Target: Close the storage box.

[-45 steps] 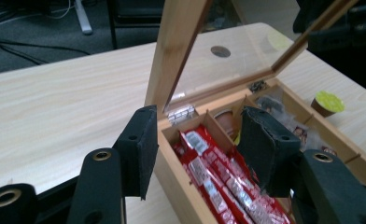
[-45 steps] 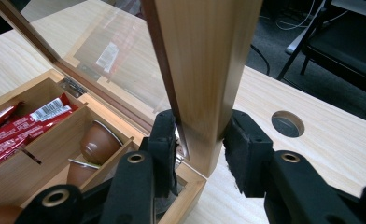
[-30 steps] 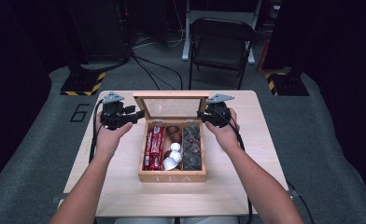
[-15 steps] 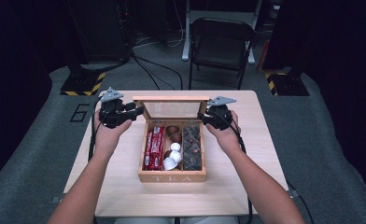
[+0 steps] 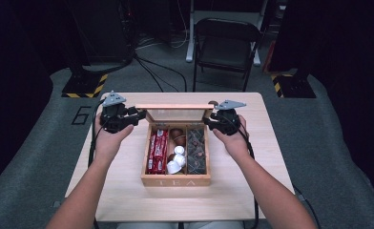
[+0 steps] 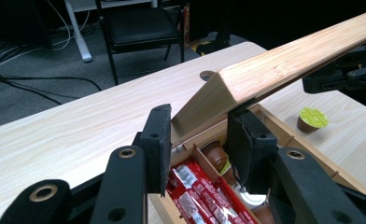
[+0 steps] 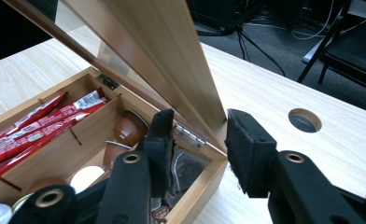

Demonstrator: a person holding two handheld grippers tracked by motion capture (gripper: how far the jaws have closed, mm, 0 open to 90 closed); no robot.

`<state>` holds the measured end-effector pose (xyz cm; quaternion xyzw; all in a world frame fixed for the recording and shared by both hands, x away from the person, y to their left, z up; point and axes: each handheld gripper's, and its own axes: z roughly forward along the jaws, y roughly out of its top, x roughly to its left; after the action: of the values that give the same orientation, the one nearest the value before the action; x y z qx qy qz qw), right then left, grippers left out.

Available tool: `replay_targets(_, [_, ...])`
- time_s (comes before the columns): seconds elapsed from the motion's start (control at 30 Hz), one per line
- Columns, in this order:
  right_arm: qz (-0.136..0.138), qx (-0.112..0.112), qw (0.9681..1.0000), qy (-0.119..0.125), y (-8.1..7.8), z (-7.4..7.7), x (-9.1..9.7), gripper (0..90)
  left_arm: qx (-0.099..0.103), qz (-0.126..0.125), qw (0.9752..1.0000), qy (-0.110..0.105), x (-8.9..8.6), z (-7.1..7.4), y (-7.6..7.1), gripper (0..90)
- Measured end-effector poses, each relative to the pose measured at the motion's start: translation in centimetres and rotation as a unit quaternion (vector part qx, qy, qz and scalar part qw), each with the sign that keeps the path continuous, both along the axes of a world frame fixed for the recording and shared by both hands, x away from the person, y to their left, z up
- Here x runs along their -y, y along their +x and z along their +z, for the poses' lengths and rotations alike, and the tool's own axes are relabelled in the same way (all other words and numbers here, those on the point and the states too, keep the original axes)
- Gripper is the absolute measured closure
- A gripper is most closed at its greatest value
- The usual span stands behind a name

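A wooden tea box [image 5: 175, 180] stands mid-table, its glass-paned lid [image 5: 175, 107] raised and leaning back. It holds red packets [image 5: 156, 151], capsules [image 5: 177, 155] and dark packets [image 5: 195, 150]. My left gripper [image 5: 140, 114] is at the lid's left end. In the left gripper view its jaws [image 6: 197, 144] have just closed on the lid's [image 6: 288, 65] corner. My right gripper [image 5: 209, 119] is at the lid's right end. In the right gripper view that gripper [image 7: 200, 140] is shut on the lid's [image 7: 172, 60] edge near a hinge.
A green-topped capsule [image 6: 313, 118] lies on the table behind the box. There is a round cable hole [image 7: 305, 120] in the tabletop near the far edge. A black folding chair [image 5: 225, 43] stands beyond the table, with cables on the floor.
The left gripper's jaws look a little narrower around the lid's end. Both hands, the lid and the box stay where they were.
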<state>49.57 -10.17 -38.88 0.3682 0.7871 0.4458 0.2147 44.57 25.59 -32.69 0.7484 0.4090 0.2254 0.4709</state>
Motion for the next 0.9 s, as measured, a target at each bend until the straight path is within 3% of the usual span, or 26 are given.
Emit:
replay_targets(0.43, [0.011, -0.008, 0.9999, 0.01, -1.7, 0.2, 0.4, 56.5, -0.001, -0.008, 1.0, 0.004, -0.1, -0.9, -1.5, 60.2])
replay_targets(0.53, [0.014, -0.019, 0.9995, 0.021, -2.5, 0.1, 0.6, 56.0, -0.002, -0.01, 0.9999, 0.001, -0.2, -1.4, -2.1, 59.8])
replay_targets(0.9, [0.029, -0.007, 0.9994, 0.019, -4.6, 0.0, 1.0, 55.4, -0.003, -0.017, 0.9998, 0.009, -0.2, -2.4, -3.5, 59.4])
